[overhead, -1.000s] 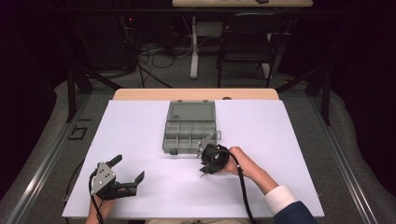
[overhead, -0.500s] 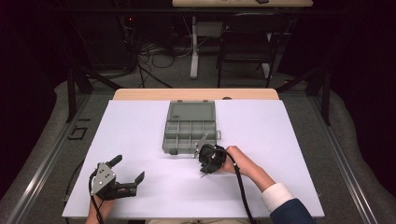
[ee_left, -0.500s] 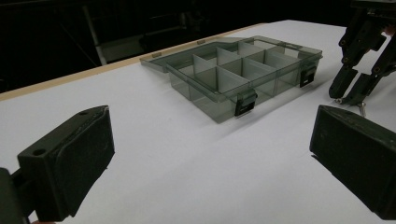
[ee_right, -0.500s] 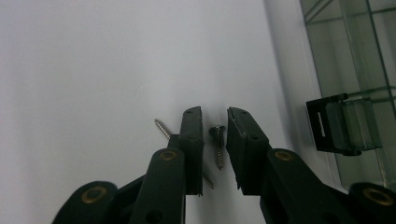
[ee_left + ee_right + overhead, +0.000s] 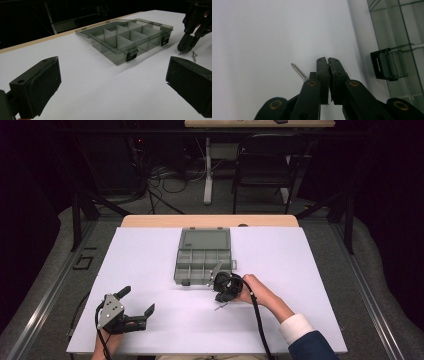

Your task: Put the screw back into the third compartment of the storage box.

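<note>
The screw (image 5: 298, 72) lies flat on the white worktop (image 5: 150, 265) at the centre of the right gripper view, just left of the right gripper (image 5: 328, 60), whose jaws have just been closing and now stand together with nothing between them; the screw sits beside the left jaw, not in the grip. At the lower left of the high view the left gripper (image 5: 137, 301) rests on the worktop with its jaws wide apart and empty. Toward the right, the open compartment box (image 5: 204, 256) stands just beyond the right gripper. The risk, as I judge it, is a missed pick: lifting now would leave the screw behind, and a sideways nudge from the shut jaws could roll it away.
</note>
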Demonstrator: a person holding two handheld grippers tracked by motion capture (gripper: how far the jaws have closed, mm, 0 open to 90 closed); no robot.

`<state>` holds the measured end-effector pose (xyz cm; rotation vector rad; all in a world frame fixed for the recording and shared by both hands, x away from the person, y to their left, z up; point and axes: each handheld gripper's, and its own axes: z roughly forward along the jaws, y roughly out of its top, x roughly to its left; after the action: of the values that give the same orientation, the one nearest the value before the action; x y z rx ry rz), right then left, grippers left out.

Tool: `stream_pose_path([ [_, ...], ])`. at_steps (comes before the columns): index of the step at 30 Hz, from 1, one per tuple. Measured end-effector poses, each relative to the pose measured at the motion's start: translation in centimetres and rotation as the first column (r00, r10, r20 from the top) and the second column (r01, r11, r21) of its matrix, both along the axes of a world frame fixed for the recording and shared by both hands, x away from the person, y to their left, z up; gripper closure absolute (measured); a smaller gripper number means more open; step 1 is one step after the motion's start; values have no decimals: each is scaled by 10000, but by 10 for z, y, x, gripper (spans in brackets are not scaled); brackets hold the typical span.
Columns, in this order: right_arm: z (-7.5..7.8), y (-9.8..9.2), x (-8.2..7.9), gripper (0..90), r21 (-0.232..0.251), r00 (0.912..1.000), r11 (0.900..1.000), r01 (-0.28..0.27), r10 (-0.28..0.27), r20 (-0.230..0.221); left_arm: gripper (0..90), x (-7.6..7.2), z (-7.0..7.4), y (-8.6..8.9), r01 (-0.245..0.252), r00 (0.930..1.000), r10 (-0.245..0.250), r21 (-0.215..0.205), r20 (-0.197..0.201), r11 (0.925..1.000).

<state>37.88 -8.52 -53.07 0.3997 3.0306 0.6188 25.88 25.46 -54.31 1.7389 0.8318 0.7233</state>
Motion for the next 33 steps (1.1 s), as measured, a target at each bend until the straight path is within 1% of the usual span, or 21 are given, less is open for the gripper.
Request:
stream_pose_path([
  [3, 2, -1, 1, 876, -125, 9999, 9999, -67, 68, 97, 0, 0, 0, 0, -4, 10000, 4, -10, -2, 10000],
  [6, 2, 0, 0, 876, -304, 10000, 9995, -17, 18, 27, 0, 0, 0, 0, 21, 10000, -21, 8, -28, 10000],
  [8, 3, 0, 0, 877, -421, 9999, 9991, -43, 46, 92, 0, 0, 0, 0, 30, 10000, -30, 10, -29, 10000],
  [10, 4, -1, 1, 877, -405, 9998, 9991, -127, 133, 138, 0, 0, 0, 0, 16, 10000, -16, 7, -36, 10000],
  [11, 5, -1, 0, 877, -395, 9999, 9992, -25, 31, 146, 0, 0, 0, 0, 15, 10000, -15, 6, -32, 10000],
  [12, 7, -1, 1, 877, -368, 9997, 9993, -106, 114, 204, 0, 0, 0, 0, 12, 10000, -12, 9, -30, 10000],
  [15, 14, -1, 1, 878, -455, 9996, 9990, -40, 53, 286, 0, 0, 1, 1, 7, 10000, -7, -2, -14, 10000],
  [16, 19, -1, 1, 878, -521, 9994, 9986, -134, 150, 312, 0, 0, 1, 0, 1, 10000, -1, -3, -10, 10000],
  [18, 21, -1, 1, 878, -513, 9994, 9987, -82, 98, 326, 0, 0, 1, 0, 7, 10000, -7, 7, -4, 10000],
  [19, 26, -2, 1, 878, -464, 9993, 9989, -74, 91, 353, 0, 0, 1, 0, 8, 10000, -8, 7, -8, 10000],
  [28, 37, -4, 2, 878, -671, 9992, 9977, -50, 76, 388, 0, 0, 0, 0, 7, 10000, -7, -29, -15, 10000],
  [32, 43, -4, 5, 878, -694, 9989, 9976, 36, -3, 469, 0, 0, 1, 0, 14, 10000, -14, 25, -23, 10000],
  [33, 46, -3, 6, 878, -700, 9985, 9975, 7, 32, 551, 0, 0, 1, 0, 9, 10000, -9, 25, -11, 10000],
])
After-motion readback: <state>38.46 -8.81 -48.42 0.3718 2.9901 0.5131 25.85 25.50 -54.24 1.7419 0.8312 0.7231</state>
